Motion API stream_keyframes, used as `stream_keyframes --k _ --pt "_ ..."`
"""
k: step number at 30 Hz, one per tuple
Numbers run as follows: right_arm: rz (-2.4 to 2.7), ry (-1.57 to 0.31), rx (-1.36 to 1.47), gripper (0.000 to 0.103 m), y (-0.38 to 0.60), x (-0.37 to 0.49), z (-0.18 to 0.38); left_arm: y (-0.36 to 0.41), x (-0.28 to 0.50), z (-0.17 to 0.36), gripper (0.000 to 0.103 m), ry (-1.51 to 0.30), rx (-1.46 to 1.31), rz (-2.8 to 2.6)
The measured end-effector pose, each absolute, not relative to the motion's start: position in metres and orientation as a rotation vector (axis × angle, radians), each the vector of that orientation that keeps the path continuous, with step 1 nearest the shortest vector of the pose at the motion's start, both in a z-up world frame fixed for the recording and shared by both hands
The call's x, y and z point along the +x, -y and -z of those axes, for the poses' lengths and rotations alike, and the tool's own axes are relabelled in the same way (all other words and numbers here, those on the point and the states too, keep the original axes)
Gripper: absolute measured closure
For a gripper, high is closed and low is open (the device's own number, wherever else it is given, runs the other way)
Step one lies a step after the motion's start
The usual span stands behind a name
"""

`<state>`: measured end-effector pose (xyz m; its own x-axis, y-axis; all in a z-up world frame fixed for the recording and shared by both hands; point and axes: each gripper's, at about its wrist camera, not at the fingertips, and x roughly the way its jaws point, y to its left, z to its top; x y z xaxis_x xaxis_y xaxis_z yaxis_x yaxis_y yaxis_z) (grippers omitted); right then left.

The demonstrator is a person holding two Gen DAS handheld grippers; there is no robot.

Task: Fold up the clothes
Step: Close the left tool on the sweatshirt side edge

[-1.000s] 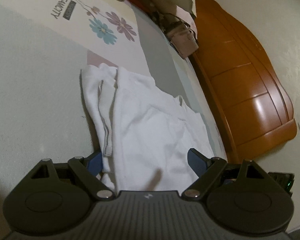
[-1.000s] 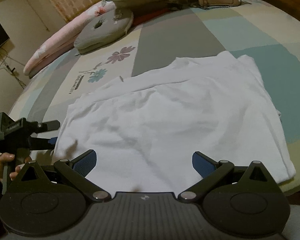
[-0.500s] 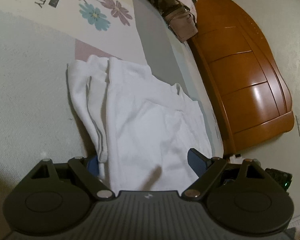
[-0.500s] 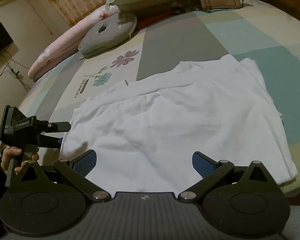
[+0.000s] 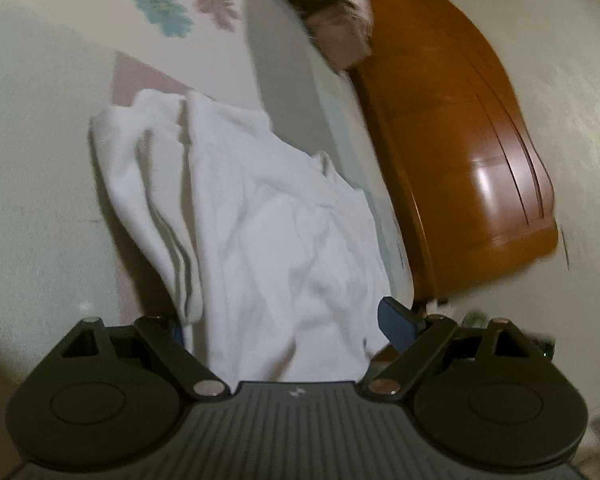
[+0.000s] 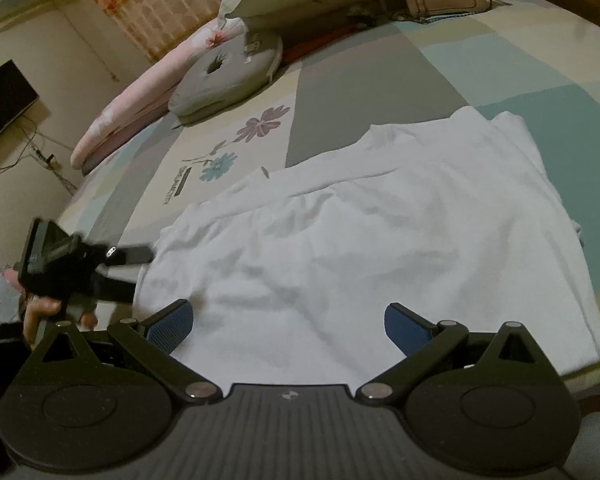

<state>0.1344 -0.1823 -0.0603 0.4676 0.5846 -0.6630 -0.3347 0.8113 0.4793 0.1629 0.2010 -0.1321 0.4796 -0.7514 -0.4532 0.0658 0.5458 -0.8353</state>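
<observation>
Closer now, the left claw (image 5: 284,320) straddles the white shirt's (image 6: 380,248) edge, both claws gaping, right claw (image 6: 288,320) hovering.

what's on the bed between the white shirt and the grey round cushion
In the right wrist view, only bare bedspread with printed flowers lies between the white shirt and grey cushion.

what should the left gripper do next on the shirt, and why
Probably ease the left gripper forward a little and close on the near left edge of the shirt. Its jaws stand open with white cloth lying between them, so nothing is gripped yet. The right gripper is also open over the near hem, so a fold likely cannot start until both hold cloth.
</observation>
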Motion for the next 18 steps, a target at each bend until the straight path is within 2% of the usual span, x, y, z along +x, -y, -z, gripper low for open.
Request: stream_keyframes --k 5,8,10,11,12,13,14,18 --pt "-0.587 -0.935 0.301 0.000 0.175 0.137 0.062 -0.201 0.195 0.133 0.016 -0.942 -0.897 0.561" --pt "-0.594 -0.917 0.295 0.000 0.176 0.132 0.058 -0.198 0.196 0.132 0.024 -0.971 -0.868 0.544" --pt "-0.578 -0.907 0.290 0.000 0.181 0.129 0.058 -0.199 0.190 0.134 0.034 -0.980 -0.846 0.526" --pt "-0.568 -0.906 0.294 0.000 0.184 0.128 0.058 -0.201 0.187 0.135 0.045 -0.979 -0.833 0.512" --pt "-0.563 -0.909 0.305 0.000 0.186 0.129 0.060 -0.203 0.183 0.137 0.065 -0.979 -0.820 0.498" --pt "-0.562 -0.913 0.319 0.000 0.188 0.131 0.061 -0.204 0.183 0.139 0.076 -0.990 -0.827 0.463" --pt "-0.564 -0.917 0.329 0.000 0.188 0.133 0.062 -0.204 0.183 0.141 0.084 -1.003 -0.836 0.427" --pt "-0.603 -0.910 0.330 0.000 0.178 0.145 0.062 -0.187 0.180 0.127 0.083 -1.007 -0.704 0.341"
